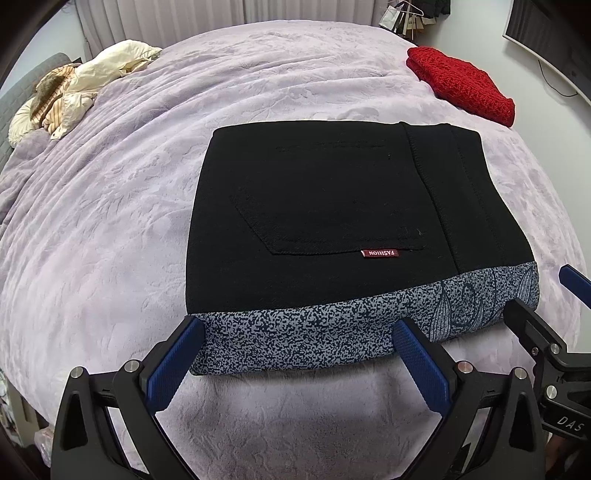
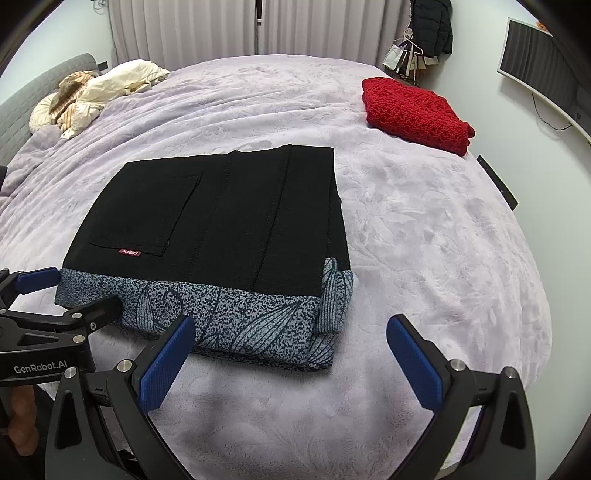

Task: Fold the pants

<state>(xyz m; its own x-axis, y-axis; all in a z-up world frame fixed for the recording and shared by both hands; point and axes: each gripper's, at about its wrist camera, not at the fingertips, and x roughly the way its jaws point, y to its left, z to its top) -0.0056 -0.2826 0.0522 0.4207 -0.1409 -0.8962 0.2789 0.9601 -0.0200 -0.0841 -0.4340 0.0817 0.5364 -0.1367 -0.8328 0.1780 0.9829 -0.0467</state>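
Pants [image 1: 332,206]: black, folded into a compact rectangle, lying flat on the bed near its front edge; back pocket faces up.
Pocket label [image 1: 380,253]: small red tag reading "FASHION", seen upside down, at the pocket's near edge.
Waistband [image 1: 295,332]: speckled blue-grey band with a leaf print, forming the near edge of the folded stack; folded layers show at its right corner in the right wrist view.
Left claw [image 1: 299,339]: spread wide, blue pads either side of the waistband's near edge; left pad just beside the band's left corner; holds nothing. Whether the pads touch the cloth cannot be told.
Right claw [image 2: 291,336]: spread wide, holds nothing; left pad at the waistband's near edge, right pad over bare bedcover, to the right of the stack.
Bed [image 2: 443,258]: covered with a pale lilac embossed bedcover, smooth around the pants.
Red knit [image 2: 415,112]: folded, far right of the bed, well apart from the pants.
Cream bedding [image 2: 110,88]: crumpled heap at the far left, by the grey headboard [image 2: 14,110].
Background: curtains [image 2: 184,26] along the far wall.
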